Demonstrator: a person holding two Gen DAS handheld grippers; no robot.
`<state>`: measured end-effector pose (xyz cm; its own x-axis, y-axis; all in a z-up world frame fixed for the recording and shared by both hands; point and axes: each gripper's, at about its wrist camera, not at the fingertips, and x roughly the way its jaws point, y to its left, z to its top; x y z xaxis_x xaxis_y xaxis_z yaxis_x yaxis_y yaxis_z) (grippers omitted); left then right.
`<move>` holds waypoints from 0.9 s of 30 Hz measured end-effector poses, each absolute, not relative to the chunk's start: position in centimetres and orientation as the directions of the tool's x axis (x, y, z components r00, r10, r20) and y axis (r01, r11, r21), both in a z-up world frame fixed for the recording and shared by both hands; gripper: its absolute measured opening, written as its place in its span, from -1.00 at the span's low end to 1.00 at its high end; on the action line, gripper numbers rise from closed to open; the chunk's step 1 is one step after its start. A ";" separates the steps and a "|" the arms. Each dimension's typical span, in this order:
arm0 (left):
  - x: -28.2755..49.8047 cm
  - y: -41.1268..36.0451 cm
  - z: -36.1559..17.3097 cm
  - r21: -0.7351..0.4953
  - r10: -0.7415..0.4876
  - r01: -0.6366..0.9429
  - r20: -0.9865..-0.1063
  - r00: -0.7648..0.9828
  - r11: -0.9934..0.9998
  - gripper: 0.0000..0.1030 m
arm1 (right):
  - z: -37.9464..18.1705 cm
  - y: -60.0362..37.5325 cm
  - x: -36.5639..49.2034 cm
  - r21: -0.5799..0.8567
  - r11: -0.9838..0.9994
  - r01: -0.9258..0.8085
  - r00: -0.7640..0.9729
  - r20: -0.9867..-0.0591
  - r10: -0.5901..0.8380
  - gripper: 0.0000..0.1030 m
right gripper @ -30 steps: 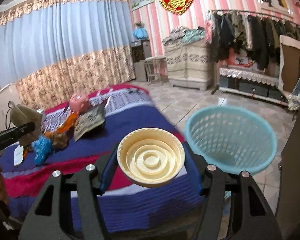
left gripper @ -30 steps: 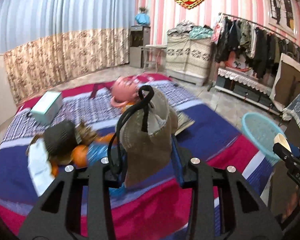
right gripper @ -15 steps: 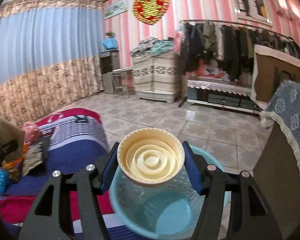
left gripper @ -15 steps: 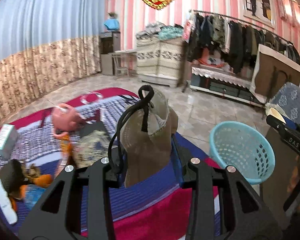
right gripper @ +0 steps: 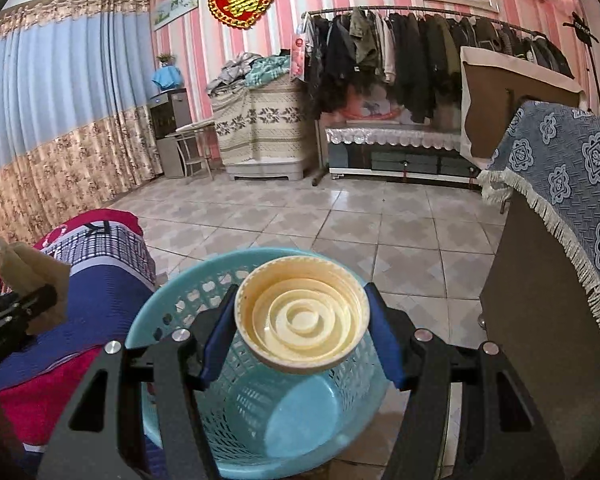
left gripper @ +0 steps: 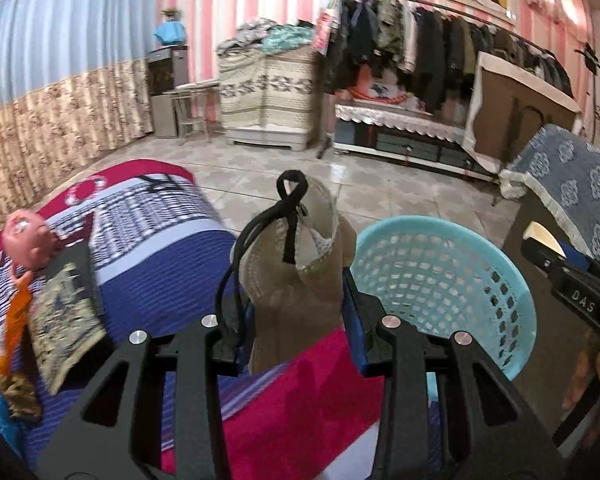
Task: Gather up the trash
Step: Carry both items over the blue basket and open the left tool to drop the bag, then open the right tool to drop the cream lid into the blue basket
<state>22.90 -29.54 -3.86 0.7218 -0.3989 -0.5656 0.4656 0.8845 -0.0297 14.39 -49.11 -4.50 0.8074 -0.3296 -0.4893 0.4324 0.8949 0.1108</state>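
A cream lid (right gripper: 302, 322) is being gripped by the right tongs (right gripper: 300, 336) above the blue basket (right gripper: 172, 300) — a tan pouch (left gripper: 296, 280) is being clenched by the left tongs (left gripper: 296, 320).

Both fisheye views look forward and slightly downward along their own gripper fingers. The left wrist view sits over the bed (left gripper: 148, 264), basket (left gripper: 452, 280) at right centre. The right wrist view hangs close above that basket (right gripper: 260, 412) at lower centre; both share the clothes rack (left gripper: 440, 44) in the upper right.
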 end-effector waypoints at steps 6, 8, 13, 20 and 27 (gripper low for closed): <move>22.5 -32.9 -5.0 -0.007 -0.437 0.531 -0.577 0.690 0.847 -0.27 | -5.0 -50.6 15.1 0.107 0.875 0.471 0.789 -0.495 -0.364 0.18; 22.7 -33.8 -5.2 0.000 -0.447 0.548 -0.579 0.682 0.836 -0.27 | -5.0 -50.6 15.2 0.102 0.879 0.466 0.788 -0.499 -0.360 0.18; 23.5 -36.9 -5.7 0.023 -0.460 0.581 -0.586 0.667 0.814 -0.26 | -5.1 -50.7 15.1 0.107 0.875 0.473 0.786 -0.500 -0.364 0.18; 24.6 -37.6 -5.4 0.035 -0.458 0.576 -0.569 0.683 0.817 0.47 | -5.5 -51.0 15.1 0.108 0.869 0.483 0.774 -0.517 -0.366 0.18; 25.4 -34.2 -5.0 0.055 -0.364 0.465 -0.545 0.755 0.883 0.78 | -6.0 -50.4 15.7 0.100 0.874 0.476 0.764 -0.539 -0.354 0.18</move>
